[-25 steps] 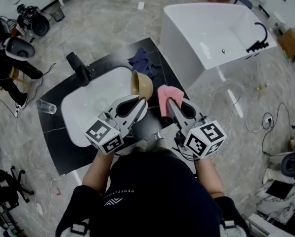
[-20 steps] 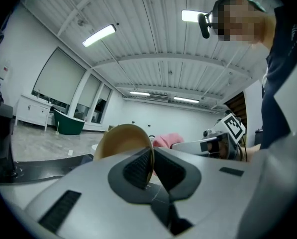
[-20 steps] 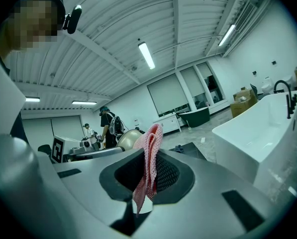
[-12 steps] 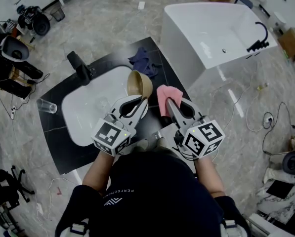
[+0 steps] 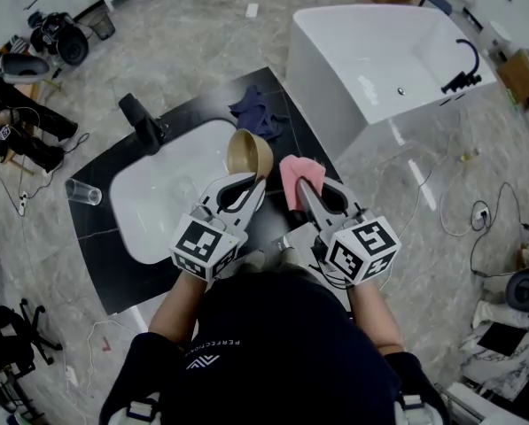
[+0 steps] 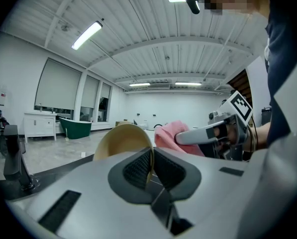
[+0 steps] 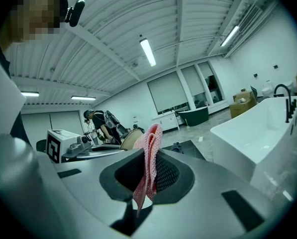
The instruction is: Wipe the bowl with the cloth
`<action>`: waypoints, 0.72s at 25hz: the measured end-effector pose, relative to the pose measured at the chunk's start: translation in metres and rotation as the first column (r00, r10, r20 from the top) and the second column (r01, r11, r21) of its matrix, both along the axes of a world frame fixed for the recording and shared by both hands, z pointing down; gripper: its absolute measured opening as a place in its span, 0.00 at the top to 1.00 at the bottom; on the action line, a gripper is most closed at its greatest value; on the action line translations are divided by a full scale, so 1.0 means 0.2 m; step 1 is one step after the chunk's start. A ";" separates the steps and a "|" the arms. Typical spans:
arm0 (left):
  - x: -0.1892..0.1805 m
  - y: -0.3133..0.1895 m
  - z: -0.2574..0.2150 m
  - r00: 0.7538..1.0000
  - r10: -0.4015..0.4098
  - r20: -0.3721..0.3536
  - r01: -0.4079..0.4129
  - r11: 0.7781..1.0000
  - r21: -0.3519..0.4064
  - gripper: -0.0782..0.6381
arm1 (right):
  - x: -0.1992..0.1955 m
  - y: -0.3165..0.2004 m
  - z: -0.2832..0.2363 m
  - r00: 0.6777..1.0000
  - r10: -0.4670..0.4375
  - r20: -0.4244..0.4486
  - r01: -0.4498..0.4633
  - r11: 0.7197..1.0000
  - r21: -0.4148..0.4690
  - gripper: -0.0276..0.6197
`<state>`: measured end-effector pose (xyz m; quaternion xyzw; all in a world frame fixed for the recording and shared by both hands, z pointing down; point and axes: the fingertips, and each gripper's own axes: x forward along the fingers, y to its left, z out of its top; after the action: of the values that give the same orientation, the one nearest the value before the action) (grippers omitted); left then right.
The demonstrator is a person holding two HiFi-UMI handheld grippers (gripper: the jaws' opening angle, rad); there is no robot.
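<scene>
My left gripper [image 5: 257, 181] [image 6: 149, 164] is shut on the rim of a tan bowl [image 5: 249, 151] [image 6: 123, 139], held on edge above the white sink [image 5: 162, 193] with its hollow facing the pink cloth. The right gripper [image 5: 304, 187] [image 7: 149, 176] is shut on that pink cloth [image 5: 299, 172] [image 7: 149, 158], which stands up out of the jaws and hangs a little below them. Bowl and cloth are close side by side; I cannot tell whether they touch. In the left gripper view the cloth [image 6: 174, 136] shows just right of the bowl.
A black faucet [image 5: 140, 122] stands at the sink's far left on the dark counter [image 5: 100, 255]. A dark blue cloth [image 5: 256, 111] lies behind the bowl, a clear cup [image 5: 83, 191] at the left. A white bathtub [image 5: 379, 65] stands to the right. Cables cross the floor.
The left gripper has rolled, turning the bowl so that its hollow shows more toward the cloth. The right gripper and pink cloth have stayed put.
</scene>
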<state>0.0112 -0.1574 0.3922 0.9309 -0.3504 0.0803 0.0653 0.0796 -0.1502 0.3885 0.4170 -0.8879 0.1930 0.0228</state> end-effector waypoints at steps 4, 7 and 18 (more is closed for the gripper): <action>0.01 -0.01 -0.01 1.000 0.002 0.001 -0.002 1.000 0.010 0.86 | 0.00 0.00 0.00 1.000 -0.002 -0.010 0.002 1.000 0.004 0.88; 0.01 -0.02 -0.01 1.000 -0.001 0.000 0.001 1.000 0.000 0.86 | 0.00 -0.01 0.01 1.000 -0.003 -0.011 0.003 1.000 0.001 0.88; 0.02 -0.02 0.00 1.000 0.008 0.004 -0.008 1.000 -0.002 0.86 | 0.01 -0.01 0.01 1.000 0.000 -0.009 0.000 1.000 -0.008 0.88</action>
<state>0.0153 -0.1621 0.3919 0.9320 -0.3469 0.0828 0.0650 0.0809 -0.1527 0.3913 0.4176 -0.8870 0.1949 0.0283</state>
